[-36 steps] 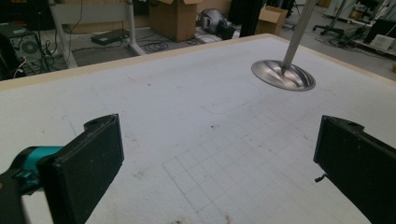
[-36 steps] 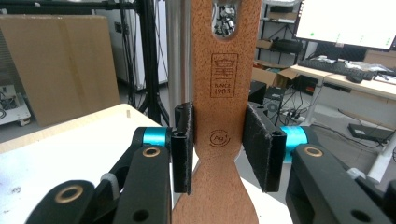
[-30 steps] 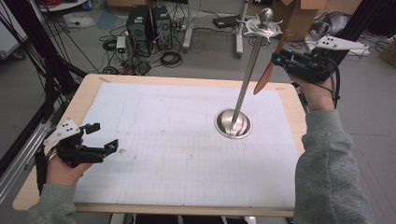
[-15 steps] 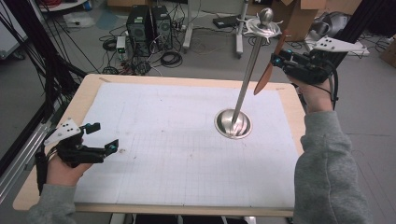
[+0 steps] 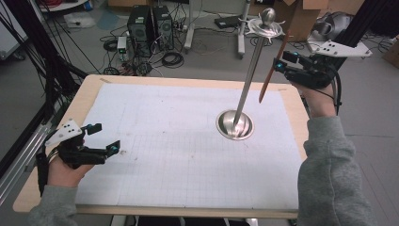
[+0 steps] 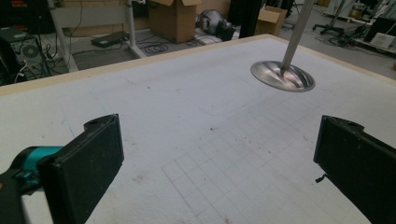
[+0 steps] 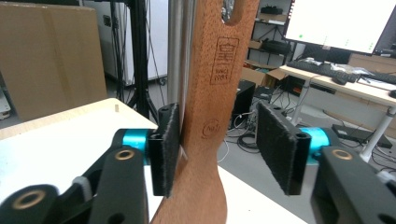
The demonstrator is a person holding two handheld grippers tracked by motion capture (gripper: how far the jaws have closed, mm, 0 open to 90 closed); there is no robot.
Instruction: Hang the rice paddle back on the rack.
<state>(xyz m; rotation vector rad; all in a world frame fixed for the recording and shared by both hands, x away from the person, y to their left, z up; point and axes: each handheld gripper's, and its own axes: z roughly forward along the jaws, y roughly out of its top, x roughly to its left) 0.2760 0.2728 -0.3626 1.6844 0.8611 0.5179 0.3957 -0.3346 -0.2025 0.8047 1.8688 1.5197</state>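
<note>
The wooden utensil [image 7: 210, 116] hangs from the top of the metal stand [image 5: 244, 94] at the table's far right, its handle between the jaws of the right gripper [image 7: 219, 149]. Those jaws have just been opening: the left pad sits against the wood, the right pad stands clear. The left gripper [image 5: 101, 139] rests spread over the white mat [image 5: 164, 155], well apart.
</note>
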